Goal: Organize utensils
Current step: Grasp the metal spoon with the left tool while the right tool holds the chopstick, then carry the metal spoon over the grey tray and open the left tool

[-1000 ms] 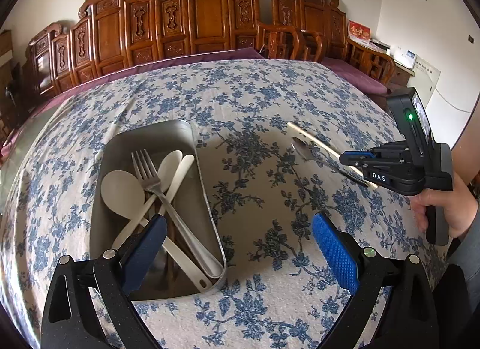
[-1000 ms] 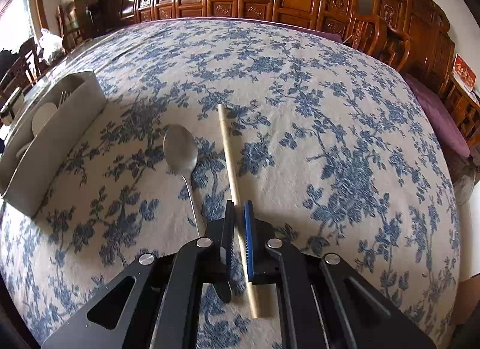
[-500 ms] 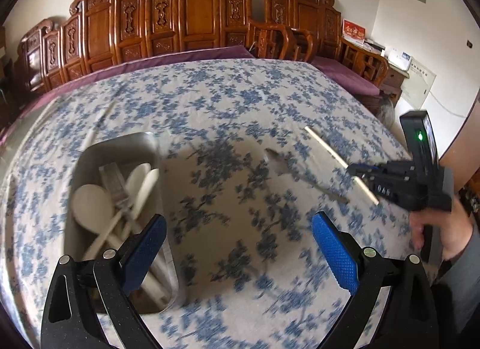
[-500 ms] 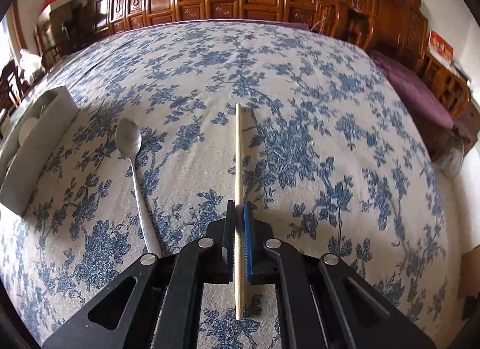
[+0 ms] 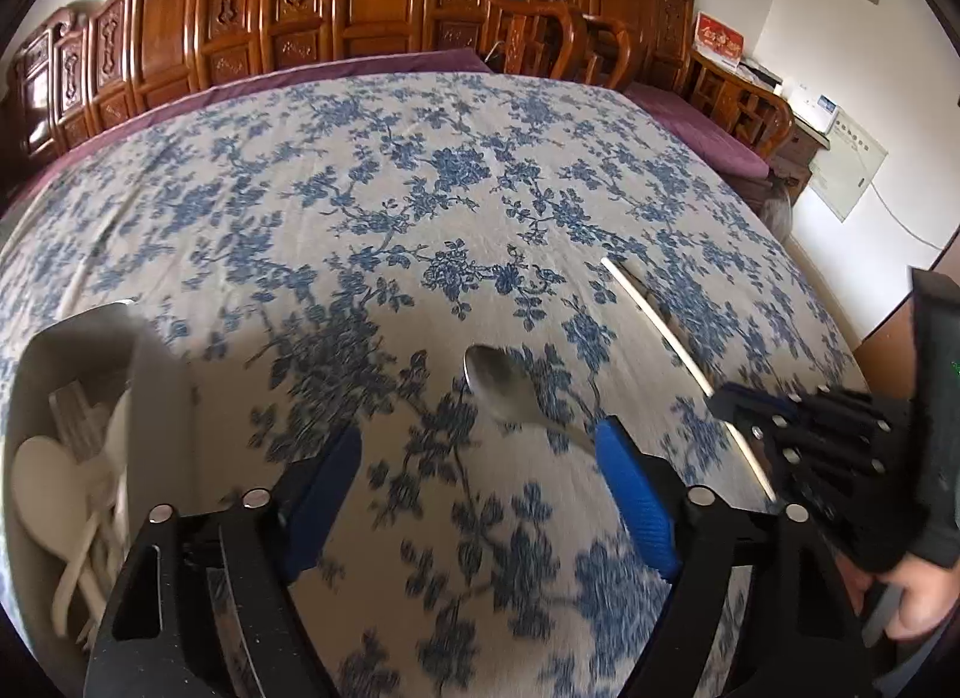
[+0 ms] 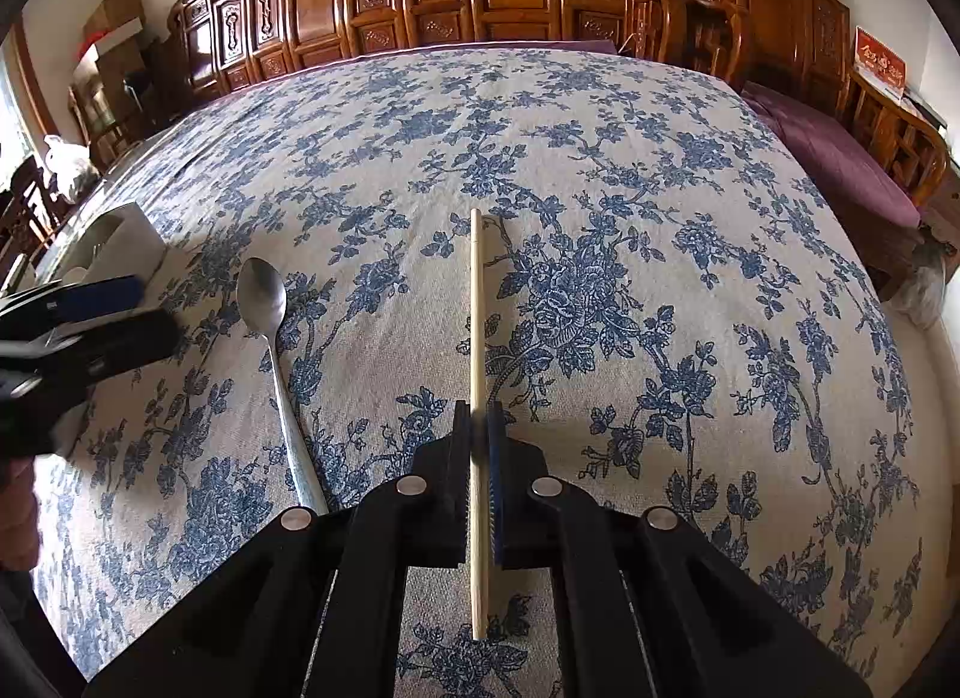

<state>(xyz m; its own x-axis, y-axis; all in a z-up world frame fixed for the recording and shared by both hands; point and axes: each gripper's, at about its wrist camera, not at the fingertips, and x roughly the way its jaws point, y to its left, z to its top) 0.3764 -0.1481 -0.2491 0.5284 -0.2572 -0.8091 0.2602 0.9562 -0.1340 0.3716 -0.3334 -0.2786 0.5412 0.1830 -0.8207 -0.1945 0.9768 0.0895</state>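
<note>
In the left wrist view, the left gripper (image 5: 477, 488) hangs released, its blue pads spread wide above the tabletop (image 5: 390, 206), which wears a coarse cream cloth printed with blue flowers. The metal spoon (image 5: 504, 389) lies just ahead, its polished oval bowl between the pads' line and its thin handle running under the right-hand pad. At the left edge sits the grey tray (image 5: 159, 374), a smooth rounded-corner tub that holds pale plastic spoons and a fork, blurred here. On the right, the right gripper (image 5: 735, 404) is clenched on the chopstick (image 5: 654, 326), a slim pale rod slanting away over the cloth. In the right wrist view, the right gripper (image 6: 478, 434) grips that chopstick (image 6: 475, 308) near its middle, with a long length ahead and a shorter tail behind; whether its tip touches the cloth I cannot tell. The spoon (image 6: 273, 338) lies to the left, apart from the rod and roughly parallel, and the left gripper (image 6: 120, 311) reaches in beside its bowl, with the tray (image 6: 129, 233) behind. The risks, as I judge them: the smooth round chopstick could pivot or slip in such a narrow pinch, and the spoon's flat, glossy handle may skid on the fabric or snag the weave as the pads close.
</note>
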